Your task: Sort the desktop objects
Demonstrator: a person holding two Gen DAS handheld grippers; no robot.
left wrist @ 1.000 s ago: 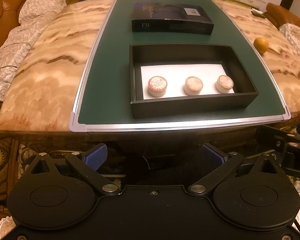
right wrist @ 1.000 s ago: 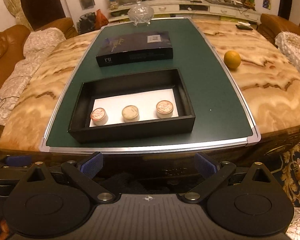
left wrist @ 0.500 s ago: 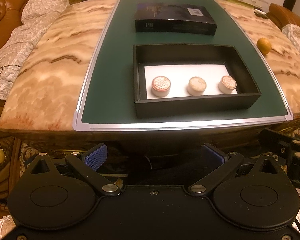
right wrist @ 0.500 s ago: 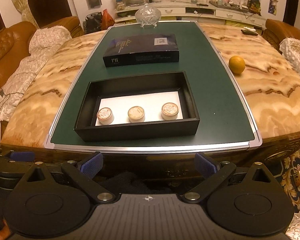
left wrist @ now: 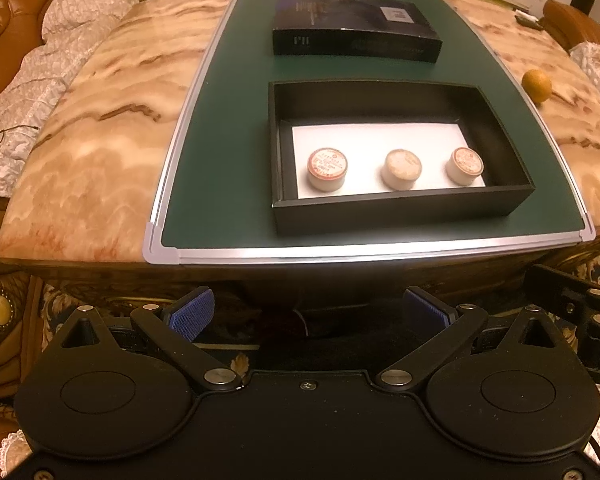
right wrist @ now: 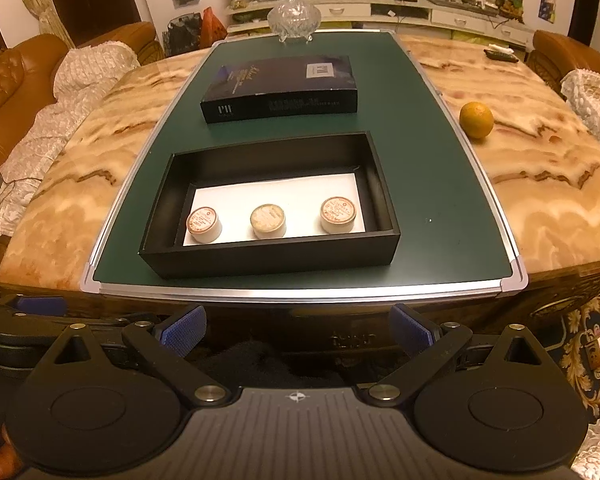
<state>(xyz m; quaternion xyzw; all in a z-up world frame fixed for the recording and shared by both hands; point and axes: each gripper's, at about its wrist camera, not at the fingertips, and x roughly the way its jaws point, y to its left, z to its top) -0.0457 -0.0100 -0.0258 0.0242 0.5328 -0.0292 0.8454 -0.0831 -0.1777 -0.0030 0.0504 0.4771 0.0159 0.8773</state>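
An open black box (left wrist: 396, 210) (right wrist: 268, 258) sits on the green mat (left wrist: 228, 140) (right wrist: 428, 184). On its white liner stand three small round tins: left (left wrist: 327, 164) (right wrist: 204, 224), middle (left wrist: 403, 163) (right wrist: 268, 221), right (left wrist: 464, 165) (right wrist: 338, 215). The box's dark lid (left wrist: 354, 26) (right wrist: 280, 88) lies behind it. My left gripper (left wrist: 306, 314) and right gripper (right wrist: 298, 330) are both open and empty, held below the table's near edge, short of the box.
An orange (left wrist: 536, 85) (right wrist: 476, 119) lies on the marble table (left wrist: 100, 120) right of the mat. A glass bowl (right wrist: 294, 20) stands at the mat's far end. Sofas with white covers (right wrist: 80, 88) flank the table.
Both grippers have risen and tilted, so the table looks lower and the room behind shows more. The box, tins and lid have not moved.
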